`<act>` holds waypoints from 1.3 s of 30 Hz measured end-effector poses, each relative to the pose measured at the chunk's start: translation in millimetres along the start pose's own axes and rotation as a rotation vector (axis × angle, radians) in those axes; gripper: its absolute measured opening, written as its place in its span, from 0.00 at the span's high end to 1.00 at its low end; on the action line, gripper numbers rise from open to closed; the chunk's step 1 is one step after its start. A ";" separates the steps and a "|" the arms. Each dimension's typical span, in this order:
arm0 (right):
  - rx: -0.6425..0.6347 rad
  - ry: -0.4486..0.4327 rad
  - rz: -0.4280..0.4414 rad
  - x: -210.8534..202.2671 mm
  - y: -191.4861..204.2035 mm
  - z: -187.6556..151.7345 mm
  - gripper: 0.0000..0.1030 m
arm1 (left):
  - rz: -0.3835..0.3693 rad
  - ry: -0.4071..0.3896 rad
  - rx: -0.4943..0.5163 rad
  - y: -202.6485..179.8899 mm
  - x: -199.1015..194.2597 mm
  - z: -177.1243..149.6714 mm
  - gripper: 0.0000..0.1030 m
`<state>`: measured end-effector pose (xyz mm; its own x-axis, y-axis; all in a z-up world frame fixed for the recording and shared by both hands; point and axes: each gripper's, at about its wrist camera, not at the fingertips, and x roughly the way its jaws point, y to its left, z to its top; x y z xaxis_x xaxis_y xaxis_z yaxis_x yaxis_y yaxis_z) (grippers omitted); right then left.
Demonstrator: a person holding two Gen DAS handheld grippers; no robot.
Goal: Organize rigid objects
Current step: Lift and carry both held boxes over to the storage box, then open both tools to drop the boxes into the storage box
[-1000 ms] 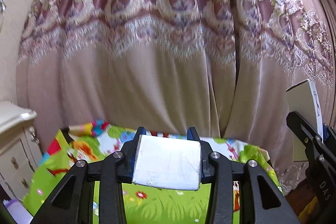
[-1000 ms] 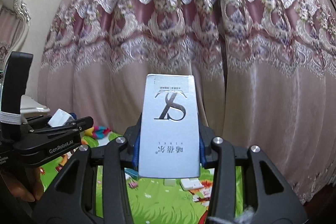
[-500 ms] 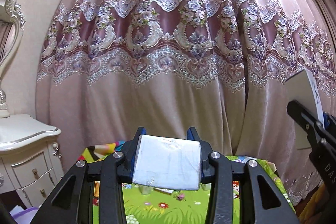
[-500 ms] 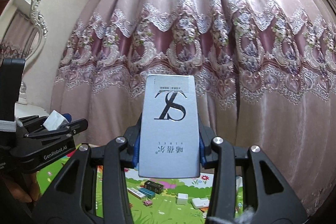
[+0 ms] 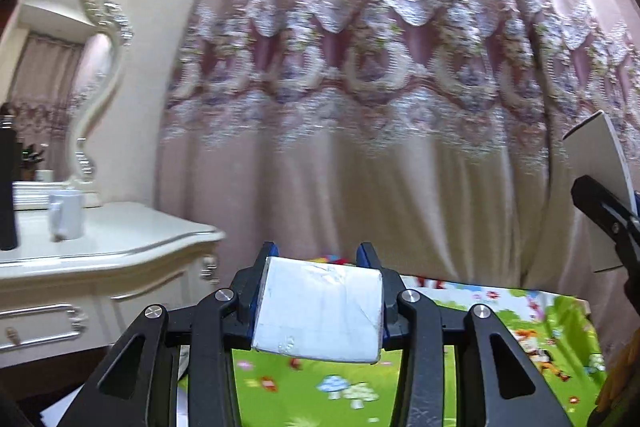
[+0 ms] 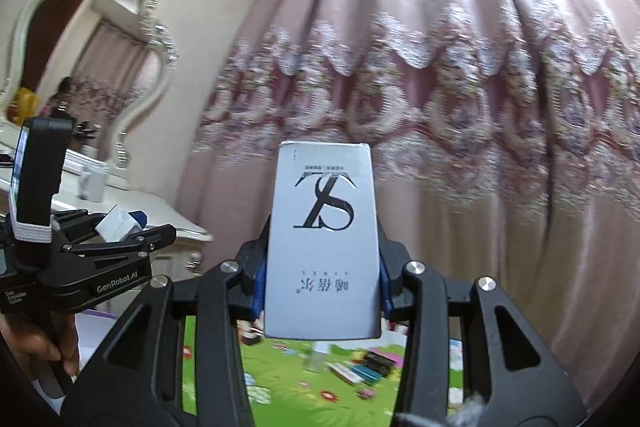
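Note:
My left gripper (image 5: 320, 263) is shut on a small white box (image 5: 318, 311), held level in front of the pink curtain. My right gripper (image 6: 322, 247) is shut on a tall grey box (image 6: 324, 243) printed with large black letters, standing upright between the pads. In the right wrist view the left gripper (image 6: 132, 223) with its white box (image 6: 116, 225) shows at the left, a hand under it. In the left wrist view the grey box (image 5: 600, 187) and the right gripper's black fingers (image 5: 608, 219) show at the right edge.
A cream dressing table (image 5: 100, 259) with a white mug (image 5: 66, 215) and an ornate mirror (image 6: 88, 67) stands at the left. A green play mat (image 6: 304, 387) below carries several small boxes (image 6: 360, 367). The embroidered curtain (image 5: 380, 107) fills the background.
Both grippers have swung left and drawn back from the curtain with their boxes still held. The dressing table and mirror have come into view at the left.

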<state>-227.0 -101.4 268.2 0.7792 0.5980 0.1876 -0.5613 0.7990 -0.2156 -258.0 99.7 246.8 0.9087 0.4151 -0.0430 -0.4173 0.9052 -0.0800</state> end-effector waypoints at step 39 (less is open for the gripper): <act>-0.027 0.769 0.844 84.5 207.6 -170.5 0.26 | 0.510 0.618 -0.015 189.3 34.8 -172.8 0.06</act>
<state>-230.2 104.4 76.0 0.1259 0.7396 -0.6612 -0.9881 0.1531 -0.0169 -306.3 269.9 58.1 0.4403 0.6483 -0.6211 -0.7847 0.6140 0.0846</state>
